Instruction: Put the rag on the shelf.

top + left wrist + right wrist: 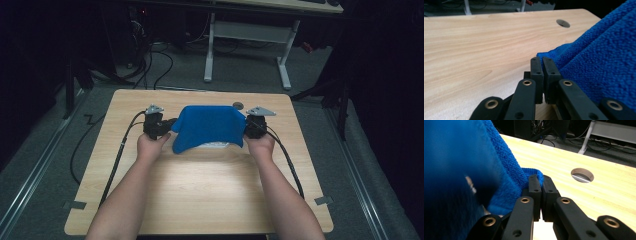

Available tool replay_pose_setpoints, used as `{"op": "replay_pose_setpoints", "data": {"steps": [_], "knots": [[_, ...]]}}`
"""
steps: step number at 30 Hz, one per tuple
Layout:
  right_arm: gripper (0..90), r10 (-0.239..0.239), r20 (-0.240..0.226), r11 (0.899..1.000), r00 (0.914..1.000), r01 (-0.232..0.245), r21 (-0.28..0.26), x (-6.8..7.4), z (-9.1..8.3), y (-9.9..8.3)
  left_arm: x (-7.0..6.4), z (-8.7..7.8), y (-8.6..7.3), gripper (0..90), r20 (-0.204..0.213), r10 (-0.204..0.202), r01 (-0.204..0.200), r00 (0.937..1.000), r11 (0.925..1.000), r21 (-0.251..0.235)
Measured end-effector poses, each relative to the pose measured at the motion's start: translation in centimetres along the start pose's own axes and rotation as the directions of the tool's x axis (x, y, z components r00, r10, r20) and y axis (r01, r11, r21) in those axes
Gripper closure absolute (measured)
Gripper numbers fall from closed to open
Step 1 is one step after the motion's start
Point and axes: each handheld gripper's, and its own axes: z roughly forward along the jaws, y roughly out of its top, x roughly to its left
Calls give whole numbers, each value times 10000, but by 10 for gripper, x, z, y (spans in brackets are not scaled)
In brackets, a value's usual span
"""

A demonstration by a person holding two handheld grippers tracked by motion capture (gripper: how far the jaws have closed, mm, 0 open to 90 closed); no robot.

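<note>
A blue towel hangs stretched between my two grippers above the far half of the wooden table. My left gripper is shut on the towel's left corner; in the left gripper view the jaws meet with the blue cloth running off to the right. My right gripper is shut on the right corner; in the right gripper view the cloth folds over the closed jaw tips. The towel's lower edge droops toward the table, with something pale beneath it.
A round cable hole lies in the table just behind the towel, also seen as a hole in the right gripper view. Cables trail from both grippers over the table's sides. A white desk frame and floor cables stand beyond the table.
</note>
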Motion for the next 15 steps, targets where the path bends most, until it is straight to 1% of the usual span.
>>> {"op": "replay_pose_setpoints", "data": {"steps": [3, 8, 10, 15], "knots": [[888, 163, -38, 9998, 9999, -163, 70, -2, 1, -7, 2, 3, -4, 876, 23, -149, 149, 9999, 9998, 94], [887, 184, -33, 9995, 9998, -183, 261, -1, 2, -16, 2, 8, -9, 872, 140, -331, 328, 9994, 9992, 208], [887, 153, -35, 9997, 9999, -152, 174, -1, 3, -18, 1, 10, -11, 871, 167, -367, 363, 9992, 9990, 242], [886, 322, -8, 9992, 9995, -321, 226, -1, 2, -24, 1, 14, -14, 860, 271, -479, 470, 9985, 9984, 320]]}}
